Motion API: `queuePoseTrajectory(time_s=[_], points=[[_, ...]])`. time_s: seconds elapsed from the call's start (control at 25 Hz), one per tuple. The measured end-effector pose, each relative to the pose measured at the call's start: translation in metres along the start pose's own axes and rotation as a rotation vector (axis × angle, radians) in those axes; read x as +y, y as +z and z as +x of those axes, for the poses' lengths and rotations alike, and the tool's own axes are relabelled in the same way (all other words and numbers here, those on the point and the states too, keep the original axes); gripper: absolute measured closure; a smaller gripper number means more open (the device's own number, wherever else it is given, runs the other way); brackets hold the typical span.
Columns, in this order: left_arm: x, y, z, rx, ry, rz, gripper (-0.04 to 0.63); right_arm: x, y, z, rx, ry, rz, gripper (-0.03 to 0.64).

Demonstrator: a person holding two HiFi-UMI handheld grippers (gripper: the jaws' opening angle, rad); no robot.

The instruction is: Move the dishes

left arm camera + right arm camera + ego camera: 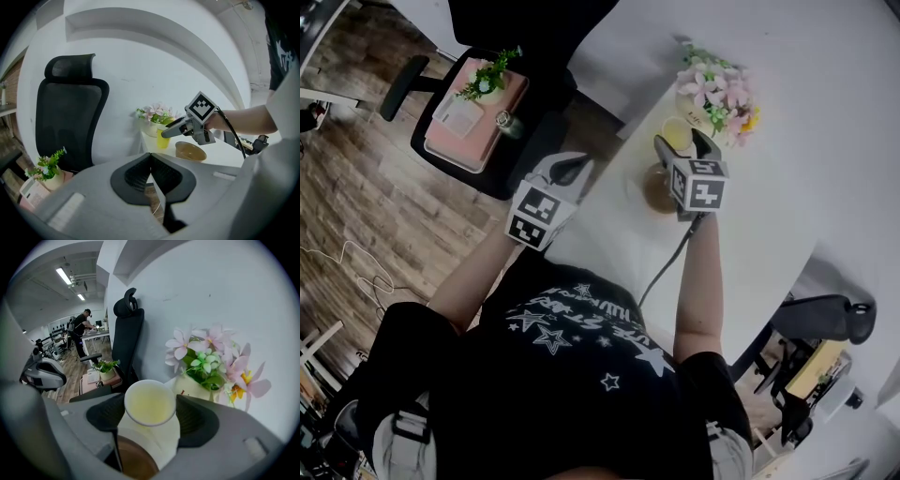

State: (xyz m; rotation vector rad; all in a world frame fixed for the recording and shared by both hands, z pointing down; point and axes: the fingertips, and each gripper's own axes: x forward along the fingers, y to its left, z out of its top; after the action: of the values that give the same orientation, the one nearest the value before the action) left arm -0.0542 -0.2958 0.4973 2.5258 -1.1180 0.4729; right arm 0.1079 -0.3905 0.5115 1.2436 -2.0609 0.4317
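Note:
A yellow cup [675, 134] stands on the white table [769, 216] next to a pot of pink flowers [717, 89]. My right gripper [680, 142] reaches down over it, and in the right gripper view the cup [149, 404] fills the space between both pads, so the gripper [150, 412] is shut on the cup. A brown bowl [656, 192] sits on the table just below the cup, under that gripper. My left gripper [572, 171] hovers off the table's left edge, shut and empty [150, 158]. From the left gripper view I see the cup [163, 140] and the bowl [190, 151].
A black office chair [530, 141] stands left of the table, carrying a pink box with a small potted plant [487, 80]. Another chair [825, 319] and clutter lie at the lower right. The flowers [211, 362] crowd the cup's far side. Wooden floor lies to the left.

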Motion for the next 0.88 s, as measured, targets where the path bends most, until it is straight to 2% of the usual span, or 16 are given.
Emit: queuePoseTrajectory(time_s=[0.56,0.88], points=[[-0.004,0.002,0.0,0.007,-0.002,0.019,0.586,0.006,-0.009,0.006,-0.004,0.047,0.003,0.272],[-0.007,0.005,-0.004,-0.013,-0.005,0.016,0.586,0.009,-0.015,-0.006,0.01,0.051,0.037,0.247]])
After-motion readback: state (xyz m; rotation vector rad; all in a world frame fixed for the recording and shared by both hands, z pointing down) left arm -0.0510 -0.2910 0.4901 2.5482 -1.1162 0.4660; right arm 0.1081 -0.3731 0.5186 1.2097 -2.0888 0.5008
